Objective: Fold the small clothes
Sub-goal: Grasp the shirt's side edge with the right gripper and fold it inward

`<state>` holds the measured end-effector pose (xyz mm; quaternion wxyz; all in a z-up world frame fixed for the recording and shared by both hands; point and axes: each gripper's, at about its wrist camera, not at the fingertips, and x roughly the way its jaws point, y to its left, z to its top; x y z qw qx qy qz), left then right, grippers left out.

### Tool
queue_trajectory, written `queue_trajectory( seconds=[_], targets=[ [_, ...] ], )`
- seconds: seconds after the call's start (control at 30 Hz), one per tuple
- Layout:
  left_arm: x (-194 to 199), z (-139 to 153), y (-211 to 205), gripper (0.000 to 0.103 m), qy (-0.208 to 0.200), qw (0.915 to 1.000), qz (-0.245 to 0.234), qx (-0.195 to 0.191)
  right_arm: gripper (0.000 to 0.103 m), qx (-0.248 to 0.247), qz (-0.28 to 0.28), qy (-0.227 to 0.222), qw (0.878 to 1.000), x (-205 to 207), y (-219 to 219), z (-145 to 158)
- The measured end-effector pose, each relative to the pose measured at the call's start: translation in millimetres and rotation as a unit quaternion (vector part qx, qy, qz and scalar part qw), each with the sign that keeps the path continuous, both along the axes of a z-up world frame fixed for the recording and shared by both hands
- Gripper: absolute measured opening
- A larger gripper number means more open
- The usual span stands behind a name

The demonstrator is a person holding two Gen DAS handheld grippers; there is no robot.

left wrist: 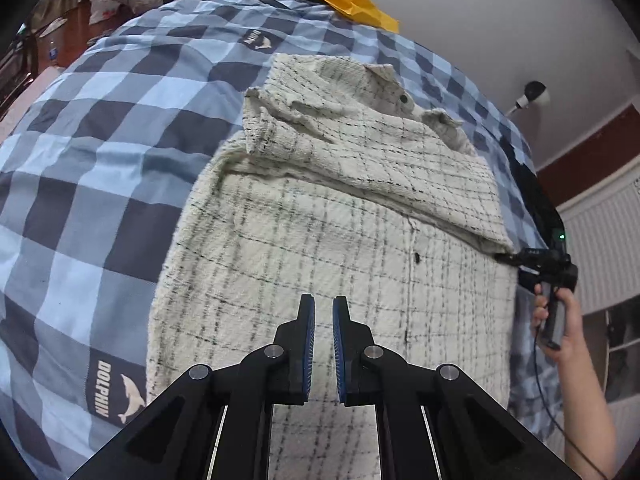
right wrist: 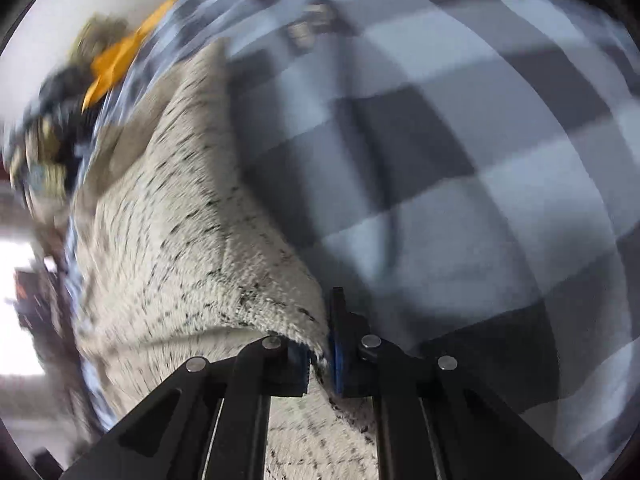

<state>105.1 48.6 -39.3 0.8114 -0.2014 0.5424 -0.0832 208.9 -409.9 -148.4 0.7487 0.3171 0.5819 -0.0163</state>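
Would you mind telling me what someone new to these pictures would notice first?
First comes the cream checked shirt, spread mid-frame on the blue plaid bedcover, its upper part already folded over with a dark button showing. Next, at the shirt's right edge, the right tongs are shut on a corner of the cloth. The left tongs hang nearly closed and empty above the shirt's near hem, and a yellow envelope lies at the far edge.
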Motion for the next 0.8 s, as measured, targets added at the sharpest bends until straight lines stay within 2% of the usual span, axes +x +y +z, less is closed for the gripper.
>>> queue_trajectory(
  seconds=[0.2, 0.23, 0.3, 0.33, 0.37, 0.47, 0.6, 0.7, 0.73, 0.77, 0.8],
  targets=[
    [-1.5, 2.2, -1.8, 0.008, -0.002, 0.9999, -0.006, 0.009, 0.009, 0.079, -0.066, 0.000, 0.995, -15.1, -20.5, -18.7],
    [-1.8, 2.5, -0.7, 0.008, -0.002, 1.0000, -0.005, 0.006, 0.015, 0.098, -0.073, 0.002, 0.993, -19.4, -23.6, -20.8],
    [-2.2, 5.1, 1.5, 0.008, -0.005, 1.0000, -0.001, 0.001, 0.024, 0.098, -0.072, 0.013, 0.993, -24.5, -28.5, -13.9],
    [-2.1, 6.6, 2.2, 0.008, -0.008, 1.0000, -0.001, 0.001, 0.030, 0.084, -0.067, 0.015, 0.994, -25.7, -30.0, -7.5],
    [-1.8, 7.2, 2.3, 0.008, -0.010, 0.9999, -0.002, 0.002, 0.035, 0.046, -0.052, 0.012, 0.998, -26.9, -26.5, 5.0],
    [-1.1, 8.9, -1.2, 0.008, -0.013, 0.9999, -0.007, 0.005, 0.038, -0.066, 0.011, -0.002, 0.998, -21.9, -2.0, 36.3],
    [-0.7, 7.2, -7.8, 0.008, -0.010, 0.9997, -0.017, 0.014, 0.038, -0.152, 0.072, -0.042, 0.985, -15.3, 40.6, 73.1],
    [-0.8, 6.0, -7.9, 0.008, -0.010, 0.9995, -0.016, 0.023, 0.038, -0.214, 0.082, -0.089, 0.969, -15.4, 68.9, 101.0],
    [-0.4, 5.5, -7.8, 0.008, -0.010, 0.9995, -0.016, 0.024, 0.043, -0.231, 0.081, -0.099, 0.965, -13.0, 73.4, 105.8],
    [0.0, 4.6, -7.5, 0.008, -0.009, 0.9995, -0.015, 0.025, 0.056, -0.250, 0.089, -0.100, 0.959, -5.1, 84.3, 105.7],
    [1.0, 3.8, -7.4, 0.008, -0.008, 0.9995, -0.014, 0.027, 0.062, -0.262, 0.100, -0.092, 0.955, 3.4, 89.1, 101.1]
  ],
)
